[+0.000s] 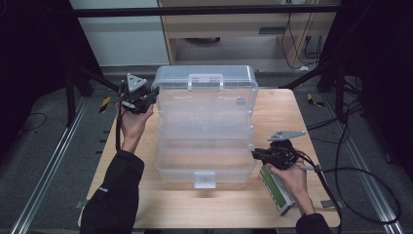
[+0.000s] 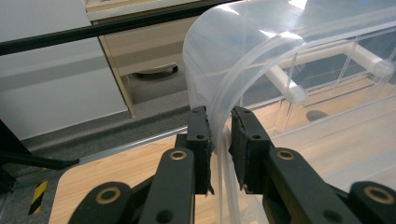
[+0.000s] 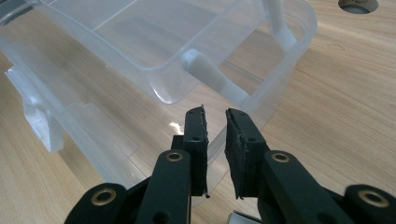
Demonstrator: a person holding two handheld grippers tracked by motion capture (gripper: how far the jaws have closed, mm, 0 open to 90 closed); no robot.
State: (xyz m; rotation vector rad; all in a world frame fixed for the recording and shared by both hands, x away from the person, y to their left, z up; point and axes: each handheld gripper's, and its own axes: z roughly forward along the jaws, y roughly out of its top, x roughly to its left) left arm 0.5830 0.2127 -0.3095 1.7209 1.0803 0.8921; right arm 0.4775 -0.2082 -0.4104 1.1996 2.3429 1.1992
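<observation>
One clear tiered box (image 1: 204,131), two grippers at its rims, one green-faced device (image 1: 276,189).

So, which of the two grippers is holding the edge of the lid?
The left gripper, at the far left corner: its jaws pinch the clear lid's rim. The right gripper rests beside the box's near right corner.

We find the middle of the bench (image 1: 204,204) blocked by the open clear plastic box (image 1: 204,141), its raised lid (image 1: 204,85) walling off 12 o'clock. A green-faced device (image 1: 276,190) lies in the way at 4 o'clock. Bare wood leaves passage at 6 o'clock and along 3 o'clock.
</observation>
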